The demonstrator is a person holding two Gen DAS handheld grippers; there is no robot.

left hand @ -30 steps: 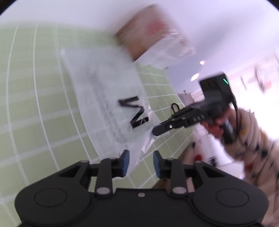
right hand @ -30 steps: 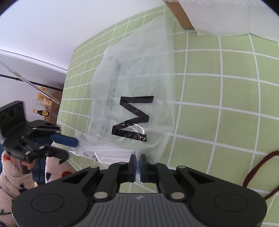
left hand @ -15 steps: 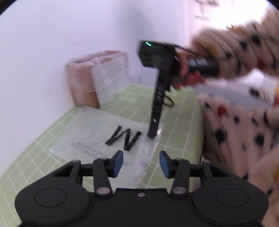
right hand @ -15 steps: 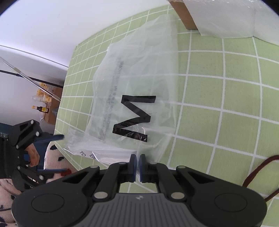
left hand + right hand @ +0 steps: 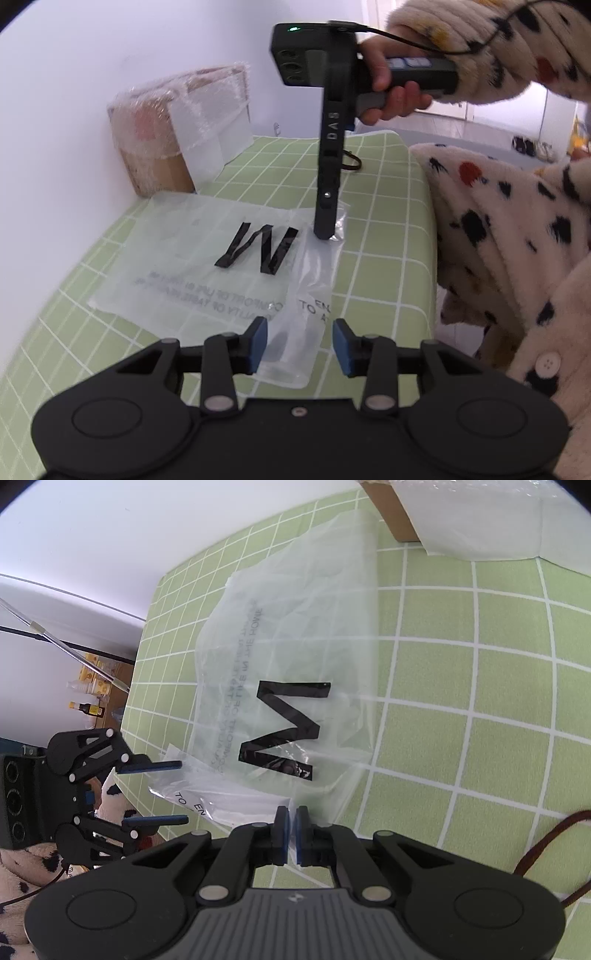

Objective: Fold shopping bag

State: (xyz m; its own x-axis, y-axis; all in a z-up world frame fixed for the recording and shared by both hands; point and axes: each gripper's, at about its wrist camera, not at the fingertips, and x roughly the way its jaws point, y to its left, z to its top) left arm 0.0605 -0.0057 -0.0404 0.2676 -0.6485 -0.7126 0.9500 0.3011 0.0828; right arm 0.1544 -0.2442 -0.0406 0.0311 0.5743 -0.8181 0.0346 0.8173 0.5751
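The right gripper point(image 5: 291, 825) is pinched closed on the near edge of the shopping bag point(image 5: 295, 657), a thin fold of clear film caught between its blue pads; in the left wrist view its tips point(image 5: 325, 236) press straight down onto the bag's corner. The left gripper point(image 5: 297, 345) sits partly open, jaws closing, with a loose handle strip of the bag lying between the pads (neither pad visibly touching it). From the right wrist view its fingers point(image 5: 153, 766) stand apart just off the bag's edge. The bag lies flat on the green checked worktop point(image 5: 480, 664), a black M point(image 5: 258, 247) showing through, small print beside it mirrored and hard to read. A bubble-wrapped cardboard box point(image 5: 177, 129) stands behind the bag, cut off in the right view. A spotted fleece sleeve point(image 5: 517, 240) fills the right edge; a dark cord point(image 5: 546, 842) runs out of frame.
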